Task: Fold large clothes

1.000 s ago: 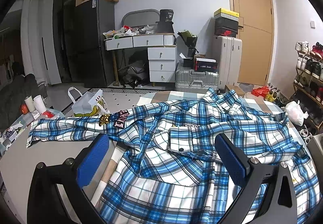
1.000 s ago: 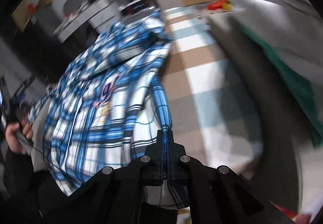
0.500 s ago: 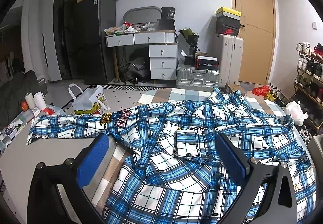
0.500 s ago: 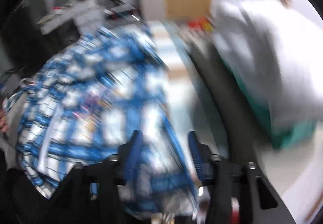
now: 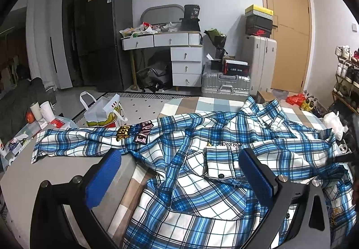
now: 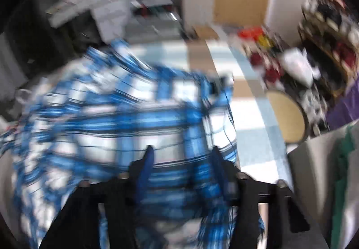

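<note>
A large blue and white plaid shirt (image 5: 202, 159) lies spread and rumpled on a checked bed cover (image 5: 213, 103), one sleeve stretched out to the left. My left gripper (image 5: 179, 170) is open and empty, hovering just above the shirt's lower front near a buttoned chest pocket (image 5: 221, 164). In the blurred right wrist view the same shirt (image 6: 112, 114) fills the left and middle. My right gripper (image 6: 181, 154) is open, fingers apart above the cloth, holding nothing.
A white shopping bag (image 5: 102, 112) and cups (image 5: 42, 109) sit at the left. A desk with drawers (image 5: 170, 53), suitcases (image 5: 226, 84) and a door (image 5: 285, 24) stand behind. A shoe rack (image 5: 347, 78) is at the right. A round stool (image 6: 287, 116) stands beside the bed.
My right gripper was shut on a fold of the shirt, has let it go and opened, and swung quickly over the shirt. The shirt has settled flatter. My left gripper stayed open, hardly moving.
</note>
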Motion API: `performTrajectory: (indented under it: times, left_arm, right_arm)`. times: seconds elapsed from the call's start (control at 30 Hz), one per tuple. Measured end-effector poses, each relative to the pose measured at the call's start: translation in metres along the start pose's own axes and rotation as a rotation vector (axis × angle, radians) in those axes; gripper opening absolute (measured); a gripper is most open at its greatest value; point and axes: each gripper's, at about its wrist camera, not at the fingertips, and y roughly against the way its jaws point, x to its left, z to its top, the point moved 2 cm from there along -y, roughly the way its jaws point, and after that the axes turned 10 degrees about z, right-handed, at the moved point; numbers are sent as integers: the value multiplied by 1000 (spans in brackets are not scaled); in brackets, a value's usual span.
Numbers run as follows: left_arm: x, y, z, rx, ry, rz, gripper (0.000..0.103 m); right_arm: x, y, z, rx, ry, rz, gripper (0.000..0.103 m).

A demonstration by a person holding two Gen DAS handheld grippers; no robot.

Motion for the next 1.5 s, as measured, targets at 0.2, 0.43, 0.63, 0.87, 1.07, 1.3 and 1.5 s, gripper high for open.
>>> performTrajectory:
  times: [0.2, 0.43, 0.63, 0.87, 1.07, 1.3, 1.5]
  left_arm:
    - [12, -5, 3, 28, 39, -10, 102]
    - [26, -10, 1, 39, 74, 39, 102]
    - [38, -18, 0, 51, 87, 67, 102]
    - [45, -23, 0, 80, 120, 65, 102]
    - [48, -21, 0, 77, 131, 63, 102]
    - [51, -20, -1, 191, 194, -106, 102]
    - [46, 21, 5, 238, 214, -333, 102]
  right_arm:
    - [31, 0, -10, -51, 58, -43, 7]
    - [168, -12, -35, -36, 281, 193, 13]
    - [207, -56, -61, 25, 359, 166, 9]
    - [224, -46, -73, -16, 393, 318, 12]
    - [259, -61, -83, 46, 509, 336, 46]
    - [266, -54, -79, -23, 503, 360, 5]
    - [260, -68, -82, 132, 402, 423, 22]
